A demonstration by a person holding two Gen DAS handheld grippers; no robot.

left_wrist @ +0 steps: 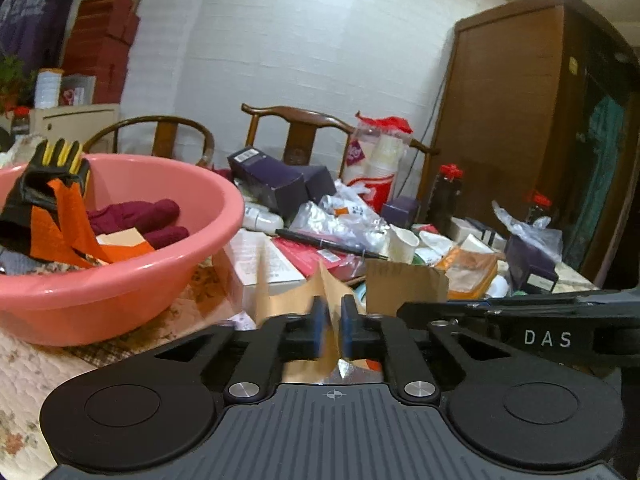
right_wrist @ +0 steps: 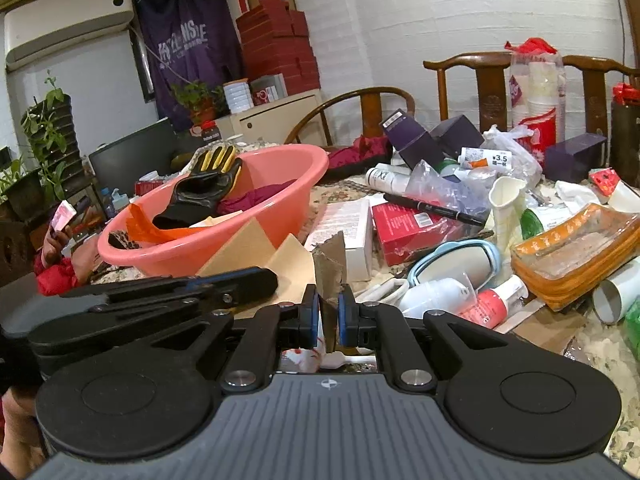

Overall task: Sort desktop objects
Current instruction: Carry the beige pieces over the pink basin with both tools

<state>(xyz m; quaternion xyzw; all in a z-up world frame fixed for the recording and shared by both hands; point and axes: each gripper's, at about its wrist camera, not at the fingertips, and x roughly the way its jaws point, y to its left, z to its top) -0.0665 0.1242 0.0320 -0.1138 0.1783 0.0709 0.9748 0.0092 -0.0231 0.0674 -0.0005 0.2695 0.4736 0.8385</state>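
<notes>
Two grippers | left gripper (left_wrist: 331, 326): slightly spread, tan paper (left_wrist: 296, 300) between pads | right gripper (right_wrist: 328, 318): pinching cardboard scrap (right_wrist: 330, 268) | pink basin (left_wrist: 120, 280) left, near.

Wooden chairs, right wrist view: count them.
3: round-backed chair behind the pink basin, second chair behind the purple boxes, third chair at right edge; others may be hidden.

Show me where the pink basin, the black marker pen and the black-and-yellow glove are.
pink basin (right_wrist: 224, 256): right wrist view, on its outer front wall.
black marker pen (right_wrist: 434, 209): right wrist view, mid-barrel.
black-and-yellow glove (right_wrist: 208, 184): right wrist view, on the black palm, draped over the basin's rim.
</notes>
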